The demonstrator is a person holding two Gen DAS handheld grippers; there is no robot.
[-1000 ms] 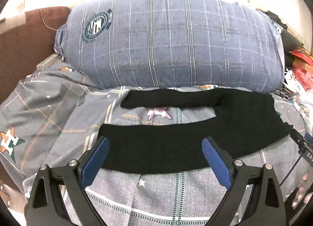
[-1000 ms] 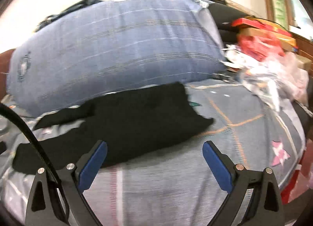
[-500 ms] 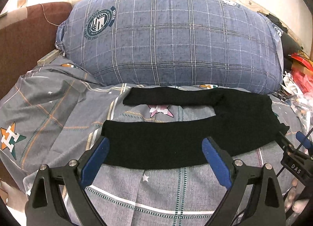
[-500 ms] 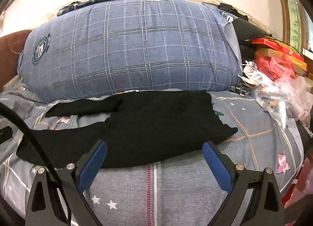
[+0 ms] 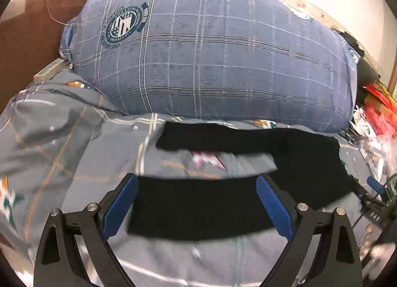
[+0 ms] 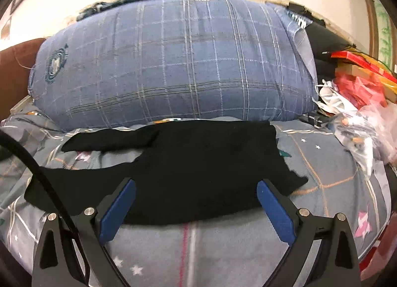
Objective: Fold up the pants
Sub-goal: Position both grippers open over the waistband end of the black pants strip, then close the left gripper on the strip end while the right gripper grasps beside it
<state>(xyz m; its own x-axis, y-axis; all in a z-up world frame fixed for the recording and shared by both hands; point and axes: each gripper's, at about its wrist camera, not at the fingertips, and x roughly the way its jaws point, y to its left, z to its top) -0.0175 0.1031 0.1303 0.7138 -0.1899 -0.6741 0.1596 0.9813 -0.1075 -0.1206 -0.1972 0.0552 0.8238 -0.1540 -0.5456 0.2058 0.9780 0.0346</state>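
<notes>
Black pants [image 5: 198, 207] lie flat on a grey patterned bedsheet [image 5: 62, 153], legs spread apart toward the left, waist at the right. In the left wrist view my left gripper [image 5: 197, 197] hovers open just above the near leg, blue pads on either side, holding nothing. The right wrist view shows the pants [image 6: 198, 163] from the waist end, both legs running left. My right gripper [image 6: 196, 200] is open over the hip area close to the near edge, nothing between its fingers. A tip of the right gripper shows at the left view's right edge.
A large blue plaid pillow [image 5: 211, 58] stands behind the pants. A brown headboard [image 5: 27, 39] is at the far left. Red bags and plastic clutter [image 6: 357, 103] pile up at the right of the bed. A black cable [image 6: 42, 182] crosses the lower left of the right view.
Both grippers have moved forward and lower toward the pants; the near leg now sits between the left gripper's pads. The pants themselves have not moved.
</notes>
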